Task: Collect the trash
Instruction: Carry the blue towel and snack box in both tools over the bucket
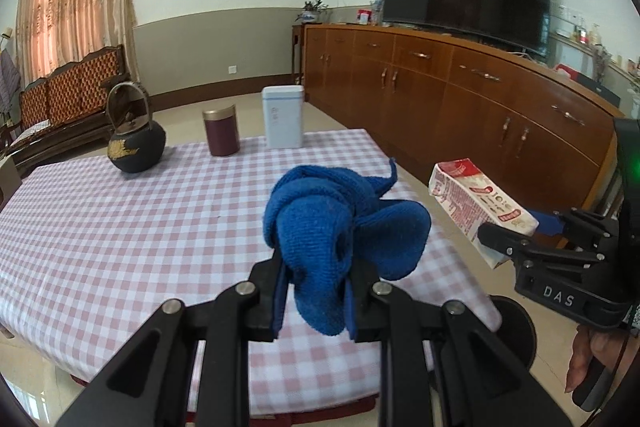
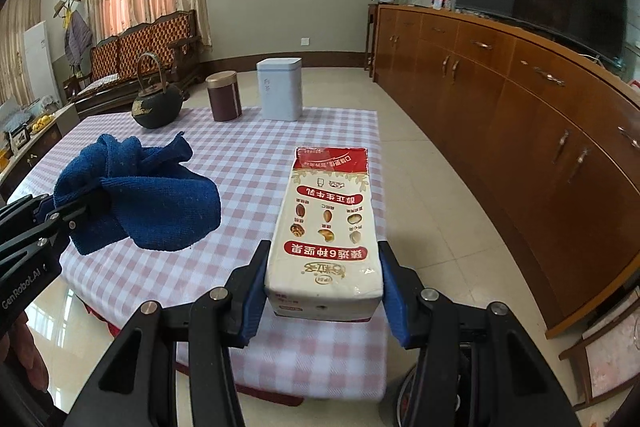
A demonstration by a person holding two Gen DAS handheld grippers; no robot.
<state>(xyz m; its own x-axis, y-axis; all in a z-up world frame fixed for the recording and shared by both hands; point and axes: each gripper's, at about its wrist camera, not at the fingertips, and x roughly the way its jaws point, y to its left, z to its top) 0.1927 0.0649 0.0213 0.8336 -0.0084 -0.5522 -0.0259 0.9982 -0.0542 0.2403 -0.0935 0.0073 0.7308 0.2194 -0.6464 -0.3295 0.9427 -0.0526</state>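
Note:
My left gripper [image 1: 316, 291] is shut on a bunched blue cloth [image 1: 340, 227] and holds it above the near side of the checked table [image 1: 120, 227]. It shows at the left of the right wrist view [image 2: 76, 207], with the cloth [image 2: 160, 199] hanging over it. My right gripper [image 2: 324, 291] is shut on a white and red milk carton [image 2: 328, 227], held lengthwise above the table's near right corner. The carton [image 1: 476, 203] and right gripper [image 1: 516, 243] show at the right of the left wrist view.
At the table's far edge stand a black iron teapot [image 1: 136, 147], a maroon canister [image 1: 221, 133] and a white lidded bin [image 1: 283, 123]. A long wooden sideboard [image 1: 480, 99] with a TV runs along the right. A round black object [image 1: 516, 331] sits on the floor below the table's right corner.

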